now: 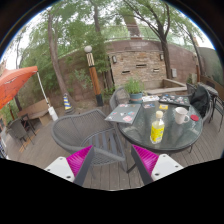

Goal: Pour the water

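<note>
A yellow bottle (157, 128) with a white cap stands upright on the round dark table (150, 135), near its front edge. A white cup (181, 115) sits to its right on the same table. My gripper (113, 162) is open, its pink pads (79, 159) spread wide with nothing between them. The bottle stands well beyond the fingers and to the right of them; only deck boards and a chair show in the gap.
A dark metal mesh chair (90, 135) stands just ahead of the fingers. Papers and small items (150, 100) lie on the table. A black bag (200, 102) hangs on a chair at right. An orange umbrella (12, 85) and more seating are at left. A brick wall (140, 65) is behind.
</note>
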Demonstrator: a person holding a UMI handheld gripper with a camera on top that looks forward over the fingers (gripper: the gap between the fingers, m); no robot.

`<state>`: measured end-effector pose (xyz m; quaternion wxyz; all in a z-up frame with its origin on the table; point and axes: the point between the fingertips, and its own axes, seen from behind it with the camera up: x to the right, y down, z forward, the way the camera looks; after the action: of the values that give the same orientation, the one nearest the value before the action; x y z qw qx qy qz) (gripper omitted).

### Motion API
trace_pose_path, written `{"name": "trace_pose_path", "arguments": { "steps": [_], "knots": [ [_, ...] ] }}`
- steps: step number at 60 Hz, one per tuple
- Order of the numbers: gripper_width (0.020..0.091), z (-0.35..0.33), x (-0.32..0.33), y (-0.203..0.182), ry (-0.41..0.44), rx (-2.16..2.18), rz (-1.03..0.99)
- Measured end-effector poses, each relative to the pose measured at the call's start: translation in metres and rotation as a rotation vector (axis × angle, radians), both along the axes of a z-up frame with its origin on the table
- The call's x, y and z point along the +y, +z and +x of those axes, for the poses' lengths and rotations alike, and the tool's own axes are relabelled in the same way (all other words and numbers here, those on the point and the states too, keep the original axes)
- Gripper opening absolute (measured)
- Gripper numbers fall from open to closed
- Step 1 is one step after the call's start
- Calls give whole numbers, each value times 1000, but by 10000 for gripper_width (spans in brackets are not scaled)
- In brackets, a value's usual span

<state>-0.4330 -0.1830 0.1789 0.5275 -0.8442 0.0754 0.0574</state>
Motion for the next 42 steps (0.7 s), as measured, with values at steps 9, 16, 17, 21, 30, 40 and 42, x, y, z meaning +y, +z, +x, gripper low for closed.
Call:
{"name": "trace_pose_path", "arguments": {
  "steps": [9, 16, 17, 21, 30, 40, 42],
  "knots": [
    [839, 10, 7, -6, -13, -52, 8],
    [837, -14, 19, -3, -20, -56, 2],
    [837, -15, 19, -3, -26, -55, 0],
    [841, -17, 19, -5, -51, -44, -1],
    [820, 29, 13, -32, -132, -48, -17],
    [838, 120, 56, -73, -171, -122, 81],
    [838, 140, 69, -83, -180, -146, 100]
  ]
}}
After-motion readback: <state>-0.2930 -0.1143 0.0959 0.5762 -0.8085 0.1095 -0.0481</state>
